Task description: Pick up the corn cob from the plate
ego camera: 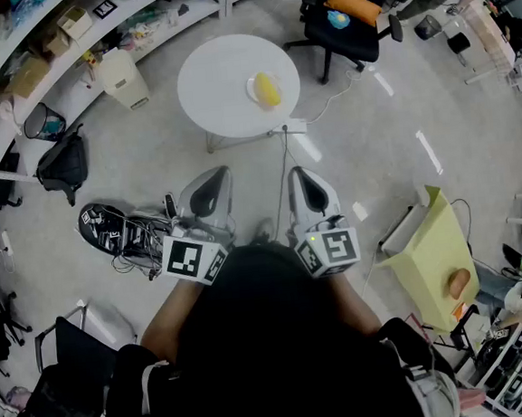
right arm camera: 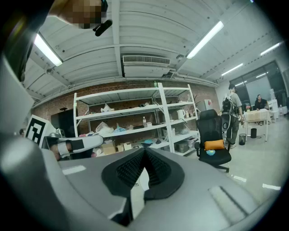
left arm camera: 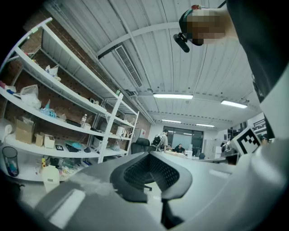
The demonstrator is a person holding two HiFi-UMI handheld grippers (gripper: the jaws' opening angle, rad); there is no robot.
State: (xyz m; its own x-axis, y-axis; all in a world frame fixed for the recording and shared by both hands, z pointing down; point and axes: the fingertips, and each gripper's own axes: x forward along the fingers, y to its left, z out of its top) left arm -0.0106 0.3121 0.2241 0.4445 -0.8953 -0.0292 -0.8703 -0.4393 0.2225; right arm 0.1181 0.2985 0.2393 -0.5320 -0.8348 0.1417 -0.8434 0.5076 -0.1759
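A yellow corn cob [ego camera: 268, 90] lies on a small white plate [ego camera: 252, 89] at the right side of a round white table [ego camera: 222, 79], seen in the head view only. Both grippers are held close to the person's body, well short of the table. My left gripper [ego camera: 214, 175] points toward the table with its jaws together and nothing between them. My right gripper [ego camera: 299, 172] is beside it, also shut and empty. In the left gripper view the left gripper [left arm camera: 151, 155] faces shelves and the ceiling. The right gripper [right arm camera: 144, 150] looks at shelving.
A black office chair [ego camera: 344, 14] stands behind the table, and a white bin [ego camera: 124, 79] stands to its left. A black bag [ego camera: 65, 166], a shoe and cables [ego camera: 108, 230] lie on the floor at the left. An open yellow-green box [ego camera: 438, 260] sits at the right. Shelves [ego camera: 11, 52] line the left wall.
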